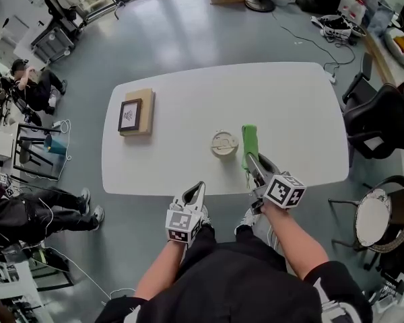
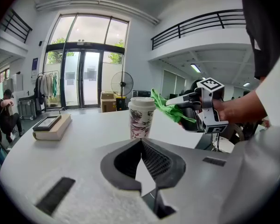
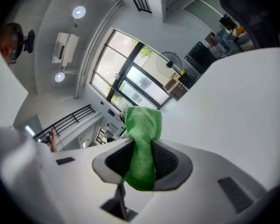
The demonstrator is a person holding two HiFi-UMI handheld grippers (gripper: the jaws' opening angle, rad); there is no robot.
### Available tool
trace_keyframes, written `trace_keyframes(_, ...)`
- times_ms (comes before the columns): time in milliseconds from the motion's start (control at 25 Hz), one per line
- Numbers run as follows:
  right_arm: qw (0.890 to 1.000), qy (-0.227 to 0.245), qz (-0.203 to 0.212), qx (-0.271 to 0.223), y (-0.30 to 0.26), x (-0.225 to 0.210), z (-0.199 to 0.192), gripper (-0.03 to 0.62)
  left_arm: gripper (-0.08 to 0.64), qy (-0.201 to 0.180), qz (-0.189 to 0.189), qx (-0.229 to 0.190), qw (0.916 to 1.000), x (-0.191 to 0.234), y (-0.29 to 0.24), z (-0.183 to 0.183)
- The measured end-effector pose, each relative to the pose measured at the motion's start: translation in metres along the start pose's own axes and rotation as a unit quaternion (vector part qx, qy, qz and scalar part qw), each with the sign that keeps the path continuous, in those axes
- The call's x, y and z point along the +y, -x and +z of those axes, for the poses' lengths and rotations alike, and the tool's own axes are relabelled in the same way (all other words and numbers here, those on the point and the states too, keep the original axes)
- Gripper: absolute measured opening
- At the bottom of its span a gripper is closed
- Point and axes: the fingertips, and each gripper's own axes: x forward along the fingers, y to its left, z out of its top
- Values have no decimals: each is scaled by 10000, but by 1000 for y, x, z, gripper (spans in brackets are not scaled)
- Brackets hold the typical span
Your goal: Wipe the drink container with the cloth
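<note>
Right claw [image 3: 141,149] is pinching the green cloth [image 3: 142,139], jaws pressed onto it from both sides. One end of the cloth sticks out past the tips and the other end hangs down behind them. In the head view that claw reaches in over the near edge of the white surface [image 1: 289,99], with the cloth just to the right of the drink cup [image 1: 224,143]. A thin strip of surface shows between cloth and cup, so they look apart from up here.

From the left gripper view the cup stands upright on the surface, a paper cup with a printed pattern on its side. Its pale lid is on, so what is inside is hidden. The cloth sits in the air at about lid height, right beside the cup's upper edge. From this angle I can't tell whether it touches.

Left claw [image 2: 141,141] is pressed together at the tips, nothing in it. It sits low at the near edge of the surface, pointing straight at the cup, well short of it.

Over on the far left of the surface lies a thick tan book [image 1: 147,113], flat, with a small dark frame [image 1: 129,115] resting on top. Both are well apart from the cup.
</note>
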Motion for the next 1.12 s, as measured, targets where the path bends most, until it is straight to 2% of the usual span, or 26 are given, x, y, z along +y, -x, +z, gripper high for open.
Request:
trace_keyframes(160, 9973, -639, -70, 347, -10, -21, -17, 121, 14, -2, 25, 37, 10000, 0, 0, 1)
trace_keyframes(320, 9940, -888, 4, 640, -19, -20, -24, 121, 14, 58, 7, 68, 10000, 2, 5, -6)
trace_keyframes(520, 9919, -728, -103, 1040, -27, -24, -31, 121, 14, 101, 21, 103, 9999, 6, 9, -10)
trace_keyframes(880, 9877, -496, -15, 1483, -41, -27, -40, 123, 14, 149, 11, 143, 9998, 10, 9, -15)
trace_keyframes(1120, 9841, -417, -202, 1716, -46, -43, -55, 124, 14, 157, 30, 184, 9997, 10, 11, -17)
